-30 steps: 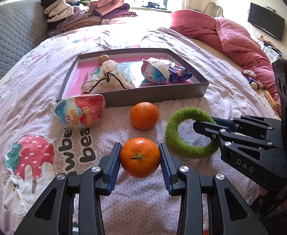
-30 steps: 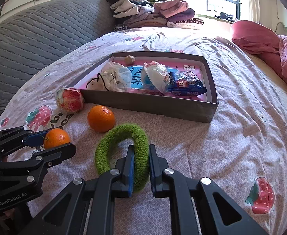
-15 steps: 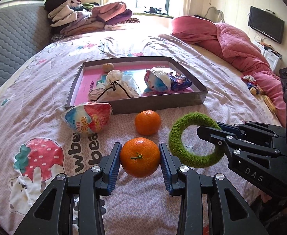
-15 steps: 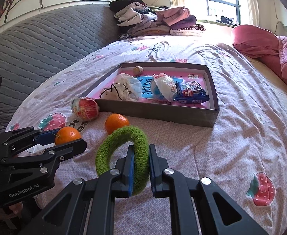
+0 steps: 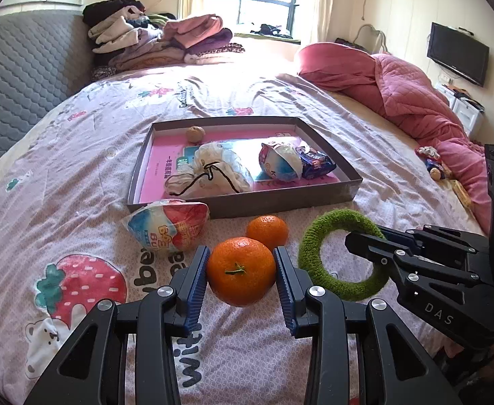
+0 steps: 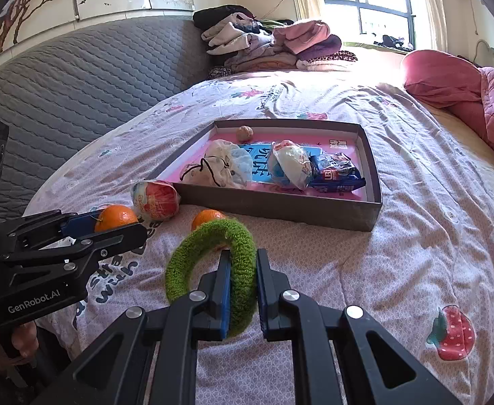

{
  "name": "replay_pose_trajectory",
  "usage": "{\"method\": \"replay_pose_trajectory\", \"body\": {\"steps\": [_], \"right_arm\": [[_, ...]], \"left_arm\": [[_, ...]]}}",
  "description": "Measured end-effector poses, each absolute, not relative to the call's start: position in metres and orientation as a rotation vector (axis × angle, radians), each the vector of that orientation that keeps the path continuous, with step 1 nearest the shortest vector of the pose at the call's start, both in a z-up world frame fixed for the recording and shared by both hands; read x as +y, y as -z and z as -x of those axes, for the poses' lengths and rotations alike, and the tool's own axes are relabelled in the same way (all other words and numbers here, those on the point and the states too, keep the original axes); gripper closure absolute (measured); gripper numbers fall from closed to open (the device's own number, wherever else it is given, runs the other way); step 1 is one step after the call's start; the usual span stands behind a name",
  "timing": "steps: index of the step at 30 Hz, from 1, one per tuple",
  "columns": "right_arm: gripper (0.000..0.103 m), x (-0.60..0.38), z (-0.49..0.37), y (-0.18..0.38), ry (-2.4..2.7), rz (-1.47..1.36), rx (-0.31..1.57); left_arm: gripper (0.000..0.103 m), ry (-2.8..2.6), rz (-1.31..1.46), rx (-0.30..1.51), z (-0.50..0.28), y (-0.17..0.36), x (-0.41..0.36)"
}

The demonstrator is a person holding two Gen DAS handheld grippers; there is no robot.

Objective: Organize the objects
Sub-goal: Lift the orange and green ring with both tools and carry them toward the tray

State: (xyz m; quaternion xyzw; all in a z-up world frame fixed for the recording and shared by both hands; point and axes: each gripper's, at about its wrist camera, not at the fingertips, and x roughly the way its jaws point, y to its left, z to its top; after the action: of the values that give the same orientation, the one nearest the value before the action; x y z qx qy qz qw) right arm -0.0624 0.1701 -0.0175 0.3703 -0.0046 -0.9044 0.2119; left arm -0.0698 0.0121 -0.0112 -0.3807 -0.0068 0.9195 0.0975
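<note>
A round orange tangerine with a green stem stub (image 5: 240,271) sits clamped between the blue ribbed pads of the left gripper (image 5: 241,285), lifted clear of the bedsheet. Beside it, a fuzzy green fabric ring (image 6: 213,263) is pinched through one side of its loop by the right gripper (image 6: 241,290), whose jaws are squeezed tight on the plush band; the ring stands upright, its loop rising to the left of the fingers. In the left wrist view the same ring (image 5: 343,249) hangs off the right gripper's tip (image 5: 365,241), just right of the held tangerine.

A second loose orange tangerine (image 5: 267,233) lies on the sheet just behind the held one, near the front wall of a shallow grey cardboard box with a pink floor (image 5: 280,200). A crinkly plastic snack pack printed in red, white and blue (image 5: 169,224) lies against the box's front left corner. Inside the box are a white drawstring pouch with a black cord (image 5: 209,173), a white and blue snack pack (image 5: 280,162), a dark blue wrapped packet (image 5: 316,163) touching it on the right, and a small brown walnut (image 5: 195,133) at the far wall.

All of this rests on a pale purple bedsheet with strawberry and bear prints (image 5: 78,182). A pile of folded clothes (image 5: 159,44) sits at the far end, a pink quilted duvet (image 5: 405,91) is bunched on the right, and a grey quilted headboard (image 6: 88,77) runs along the left.
</note>
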Motion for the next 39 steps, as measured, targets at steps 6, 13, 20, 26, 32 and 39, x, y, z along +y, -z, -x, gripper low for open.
{"method": "replay_pose_trajectory", "body": {"steps": [6,13,20,26,32,39], "right_arm": [[0.09,0.171,0.065,0.012,2.52,-1.001,-0.029],[0.09,0.17,0.069,0.001,2.532,-0.971,-0.033],[0.09,0.167,0.077,-0.01,2.552,-0.941,-0.021],[0.09,0.165,0.089,-0.019,2.567,-0.929,-0.005],[0.09,0.163,0.099,-0.027,2.574,-0.914,0.001],[0.09,0.158,0.115,-0.031,2.574,-0.912,0.009]], "left_arm": [[0.064,-2.734,1.117,0.011,0.077,0.008,0.007],[0.064,-2.764,1.076,0.049,0.09,-0.004,0.004],[0.064,-2.764,1.071,0.049,0.103,-0.01,-0.001],[0.064,-2.759,1.082,0.066,0.112,-0.01,-0.003],[0.064,-2.762,1.072,0.098,0.122,-0.015,-0.003],[0.064,-2.764,1.057,0.119,0.135,-0.022,-0.004]]}}
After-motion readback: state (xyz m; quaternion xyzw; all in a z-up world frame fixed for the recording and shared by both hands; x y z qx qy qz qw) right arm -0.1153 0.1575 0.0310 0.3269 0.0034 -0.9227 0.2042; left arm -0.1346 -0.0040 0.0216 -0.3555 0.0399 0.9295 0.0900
